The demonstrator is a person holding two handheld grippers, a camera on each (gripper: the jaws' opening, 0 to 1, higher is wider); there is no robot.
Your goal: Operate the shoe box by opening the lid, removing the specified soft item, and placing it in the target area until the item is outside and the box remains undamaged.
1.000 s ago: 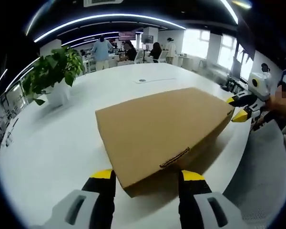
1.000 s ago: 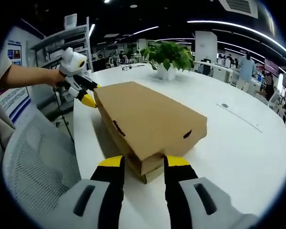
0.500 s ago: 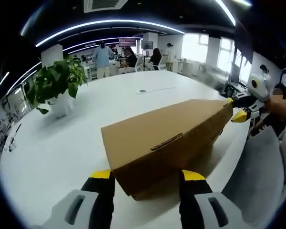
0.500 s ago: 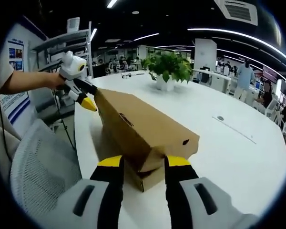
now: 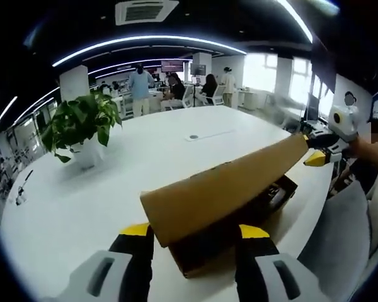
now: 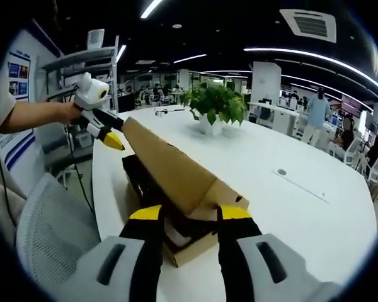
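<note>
Two grippers, left gripper (image 5: pixel 192 234) and right gripper (image 6: pixel 189 215), each clamp an end of the shoe box lid (image 5: pixel 230 189). The shoe box (image 6: pixel 192 248) lies lengthwise between them on the white table (image 5: pixel 113 189). Since a second ago the lid has tilted up steeply, baring the dark interior.

No legible txt; wall posters (image 6: pixel 16 66) too blurred.
</note>
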